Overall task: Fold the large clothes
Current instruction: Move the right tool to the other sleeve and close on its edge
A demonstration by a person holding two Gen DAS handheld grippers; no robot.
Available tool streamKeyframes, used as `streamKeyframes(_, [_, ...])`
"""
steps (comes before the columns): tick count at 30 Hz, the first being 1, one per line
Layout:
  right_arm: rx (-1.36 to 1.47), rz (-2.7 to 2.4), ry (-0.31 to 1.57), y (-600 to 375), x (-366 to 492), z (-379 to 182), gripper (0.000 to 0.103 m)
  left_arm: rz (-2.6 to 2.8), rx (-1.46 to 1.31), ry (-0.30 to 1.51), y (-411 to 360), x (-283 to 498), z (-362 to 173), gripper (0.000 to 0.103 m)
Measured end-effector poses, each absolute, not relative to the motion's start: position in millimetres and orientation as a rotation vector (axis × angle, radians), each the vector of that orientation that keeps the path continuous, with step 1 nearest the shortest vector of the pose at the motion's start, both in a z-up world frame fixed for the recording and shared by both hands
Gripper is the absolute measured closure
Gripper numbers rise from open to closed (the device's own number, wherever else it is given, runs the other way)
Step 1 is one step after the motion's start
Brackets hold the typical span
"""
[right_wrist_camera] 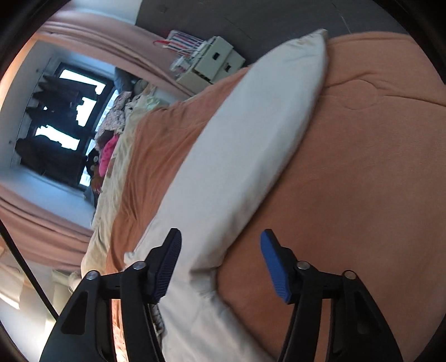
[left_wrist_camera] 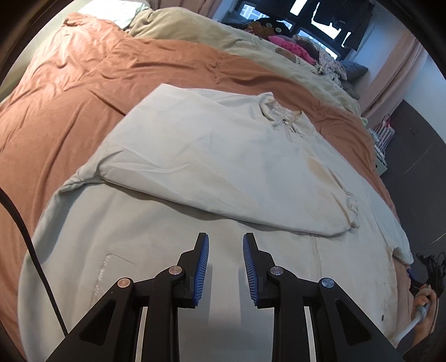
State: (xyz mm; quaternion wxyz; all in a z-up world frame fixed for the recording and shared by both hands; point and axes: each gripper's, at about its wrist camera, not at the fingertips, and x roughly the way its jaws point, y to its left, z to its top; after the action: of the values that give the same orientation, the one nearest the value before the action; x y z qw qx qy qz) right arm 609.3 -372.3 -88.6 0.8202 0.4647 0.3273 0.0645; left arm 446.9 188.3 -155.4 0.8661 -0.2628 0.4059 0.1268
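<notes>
A large cream sweatshirt (left_wrist_camera: 195,156) lies spread on the orange bedcover (left_wrist_camera: 69,105), with one long sleeve (left_wrist_camera: 251,195) folded across its body and its collar (left_wrist_camera: 281,111) at the far side. My left gripper (left_wrist_camera: 225,245) is open and empty, hovering over the sweatshirt's lower body. In the right wrist view the sweatshirt's other sleeve (right_wrist_camera: 251,133) stretches away over the bedcover (right_wrist_camera: 362,181). My right gripper (right_wrist_camera: 220,247) is wide open around the near end of that sleeve, holding nothing. The right hand with its handle (left_wrist_camera: 421,309) shows at the left wrist view's far right edge.
A beige blanket (left_wrist_camera: 223,36) and a pile of pink and patterned clothes (left_wrist_camera: 295,47) lie at the bed's far side by a dark window (left_wrist_camera: 315,19). Cream storage boxes (right_wrist_camera: 211,61) and a striped bag (right_wrist_camera: 184,39) stand on the dark floor beside the bed.
</notes>
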Motion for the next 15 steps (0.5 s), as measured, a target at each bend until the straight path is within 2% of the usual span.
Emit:
streamKeyframes(3, [1.004, 0.129, 0.708, -374.5, 621.0, -98.3, 0.058, 0.261, -0.516, 0.856, 178.1, 451.1, -155.6, 0.076])
streamKeyframes(8, [1.019, 0.097, 0.708, -384.4, 634.0, -105.5, 0.061, 0.255, -0.474, 0.869, 169.1, 455.8, -159.0, 0.076])
streamKeyframes(12, [1.017, 0.075, 0.726, -386.3, 638.7, -111.0, 0.069, 0.263, -0.466, 0.881, 168.6, 461.0, -163.6, 0.076])
streamKeyframes(15, [0.998, 0.078, 0.717, -387.3, 635.3, -108.1, 0.071, 0.271, -0.446, 0.891, 165.8, 464.4, -165.9, 0.076])
